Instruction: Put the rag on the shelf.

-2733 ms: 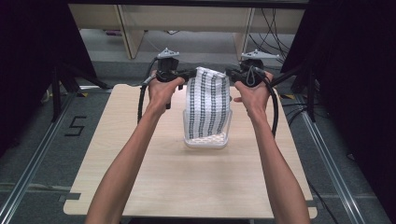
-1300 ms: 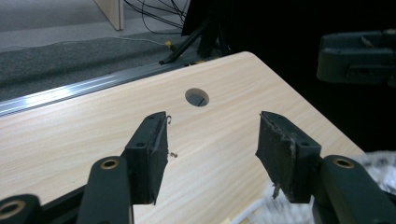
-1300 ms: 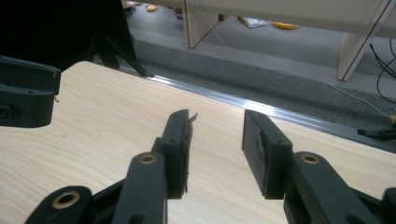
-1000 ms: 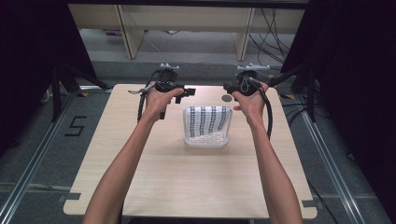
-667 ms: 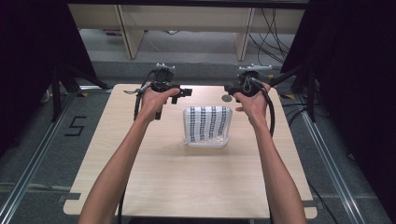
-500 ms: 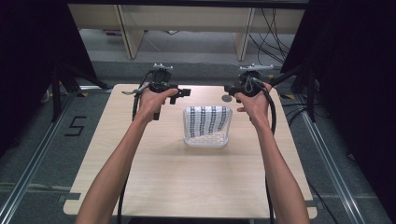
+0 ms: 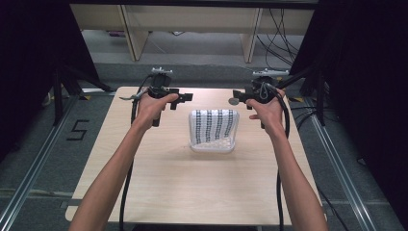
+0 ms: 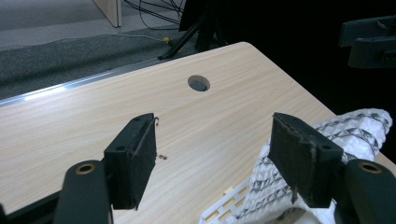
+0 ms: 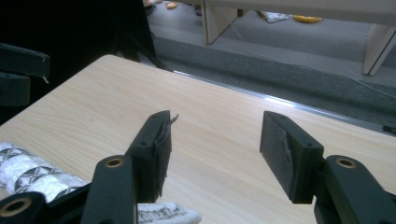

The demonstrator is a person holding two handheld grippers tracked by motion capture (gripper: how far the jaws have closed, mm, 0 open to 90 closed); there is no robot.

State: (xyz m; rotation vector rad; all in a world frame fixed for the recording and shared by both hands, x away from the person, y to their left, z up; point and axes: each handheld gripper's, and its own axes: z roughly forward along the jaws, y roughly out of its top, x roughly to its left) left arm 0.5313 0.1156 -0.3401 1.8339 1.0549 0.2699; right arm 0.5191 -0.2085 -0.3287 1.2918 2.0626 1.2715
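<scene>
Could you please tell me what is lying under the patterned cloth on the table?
Under the black-and-white patterned cloth sits a white slatted basket, its front rim showing in the high view and a corner in the left gripper view. The cloth covers its inside, so any contents are hidden.

Bright tabletop, dark surround (soft focus)

Both arms reach forward; left gripper (image 7: pixel 185 97) and right gripper (image 7: pixel 235 96) fingers just opened.
</scene>
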